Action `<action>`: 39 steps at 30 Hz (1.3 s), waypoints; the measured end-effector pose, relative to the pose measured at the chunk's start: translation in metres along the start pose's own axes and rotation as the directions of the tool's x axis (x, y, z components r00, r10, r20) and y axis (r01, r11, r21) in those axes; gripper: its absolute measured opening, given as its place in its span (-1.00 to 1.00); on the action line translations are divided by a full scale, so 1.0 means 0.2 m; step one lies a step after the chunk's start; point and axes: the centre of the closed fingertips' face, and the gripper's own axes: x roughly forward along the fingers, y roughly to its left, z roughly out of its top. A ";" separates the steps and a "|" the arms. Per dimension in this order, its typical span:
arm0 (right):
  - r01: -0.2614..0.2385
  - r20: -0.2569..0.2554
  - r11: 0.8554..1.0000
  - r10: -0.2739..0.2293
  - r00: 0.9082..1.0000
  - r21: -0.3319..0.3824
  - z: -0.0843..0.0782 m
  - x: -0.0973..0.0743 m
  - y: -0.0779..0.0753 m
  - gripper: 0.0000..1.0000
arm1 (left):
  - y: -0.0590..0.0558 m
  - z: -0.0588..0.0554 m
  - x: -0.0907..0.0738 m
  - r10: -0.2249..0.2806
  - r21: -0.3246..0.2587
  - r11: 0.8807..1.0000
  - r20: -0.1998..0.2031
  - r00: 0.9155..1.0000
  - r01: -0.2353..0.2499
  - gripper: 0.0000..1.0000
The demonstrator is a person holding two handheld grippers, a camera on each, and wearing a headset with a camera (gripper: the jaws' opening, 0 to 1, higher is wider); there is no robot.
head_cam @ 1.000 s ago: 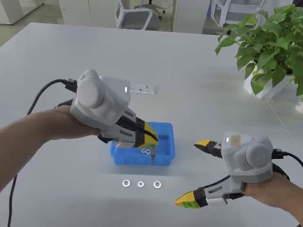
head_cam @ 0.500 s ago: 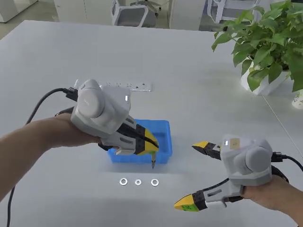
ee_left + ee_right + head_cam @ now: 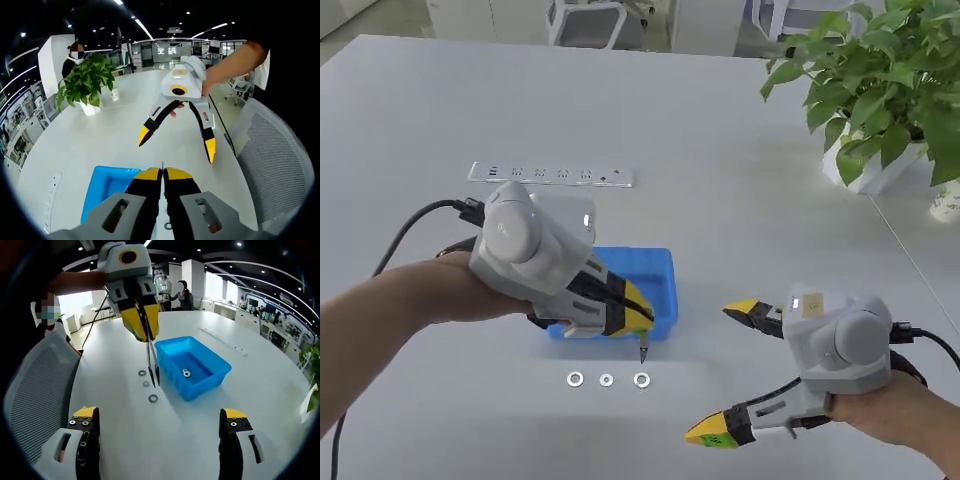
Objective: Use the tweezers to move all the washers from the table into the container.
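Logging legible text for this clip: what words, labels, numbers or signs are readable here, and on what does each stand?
No text can be read in full.
Green sticker on the right hand-held gripper: print too small to read.
Lit sign in the background of the left gripper view: characters too blurred to read.
Power strip: markings too small to read.

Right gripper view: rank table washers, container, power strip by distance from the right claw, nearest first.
1. Table washers, just ahead of the right claw.
2. Container, behind them, toward the right.
3. Power strip, beyond the container, far side.
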 end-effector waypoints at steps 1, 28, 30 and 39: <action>0.001 -0.002 1.000 -0.001 1.000 0.001 0.00 0.00 0.00 1.00 | 0.00 0.00 0.00 -0.002 0.001 1.000 -0.002 1.000 0.002 -0.89; -0.009 -0.011 1.000 0.009 1.000 0.012 -0.05 0.02 0.02 0.97 | -0.05 -0.05 0.05 -0.036 -0.011 0.999 0.000 0.999 0.036 -0.89; -0.009 -0.013 1.000 0.009 1.000 0.013 -0.05 0.02 0.02 0.97 | -0.05 -0.05 0.06 -0.039 -0.010 0.999 -0.002 0.999 0.039 -0.89; -0.014 -0.017 1.000 0.014 1.000 0.020 -0.07 0.03 0.03 0.95 | -0.06 -0.09 0.08 -0.050 -0.017 0.999 -0.008 0.999 0.050 -0.89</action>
